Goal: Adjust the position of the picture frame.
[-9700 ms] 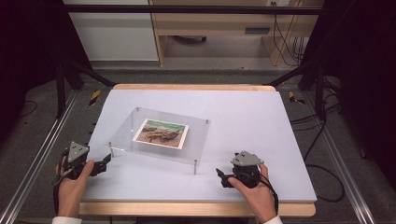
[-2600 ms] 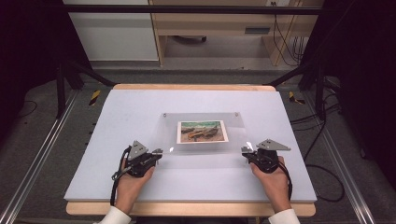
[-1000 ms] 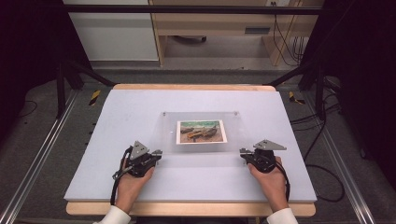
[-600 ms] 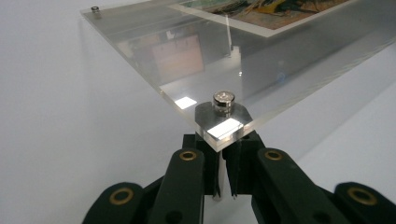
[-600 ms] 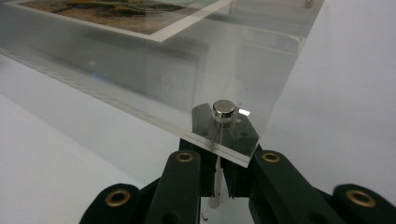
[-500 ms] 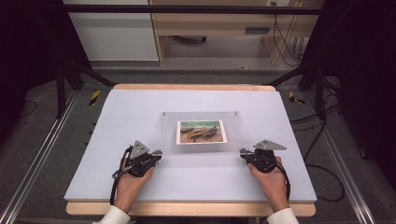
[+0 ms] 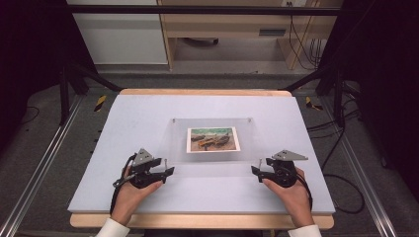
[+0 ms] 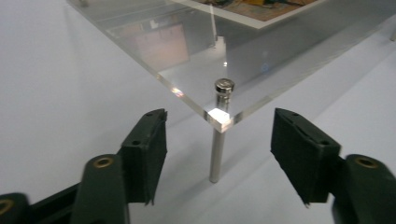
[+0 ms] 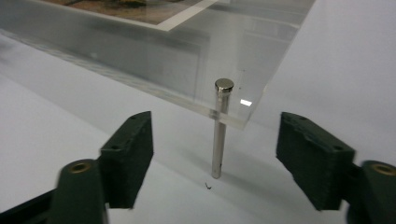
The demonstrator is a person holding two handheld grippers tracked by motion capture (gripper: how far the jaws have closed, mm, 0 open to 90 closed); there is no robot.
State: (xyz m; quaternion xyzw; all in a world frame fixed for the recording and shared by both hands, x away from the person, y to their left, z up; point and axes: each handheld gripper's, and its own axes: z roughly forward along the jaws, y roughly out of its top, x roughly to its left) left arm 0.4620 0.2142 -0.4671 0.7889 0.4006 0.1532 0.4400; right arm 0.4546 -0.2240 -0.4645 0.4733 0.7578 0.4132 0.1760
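Left gripper view: the left gripper [image 8: 219,158] stands released, its 2 black jaws spread wide on either side of a metal post [image 8: 217,140] at the near corner of the clear plate [image 8: 196,65], neither pad touching post or plate; its jaws have just been opening, with the post between them. The post stands upright on the white table [image 8: 56,93], its cap poking up through the plate's corner. Right gripper view: the right gripper [image 9: 215,158] is likewise released, jaws wide and clear of a second post [image 9: 219,130] at the plate's other near corner, and these jaws too have just been opening around it. High view: the left gripper [image 7: 168,172] sits at the plate's near left corner and the right gripper [image 7: 256,170] at its near right corner, each held in a hand coming in from the bottom edge. The plate [image 7: 212,163] rests level on its posts near the table's middle, squared to the table edges, with a picture [image 7: 213,139] lying flat at its centre.
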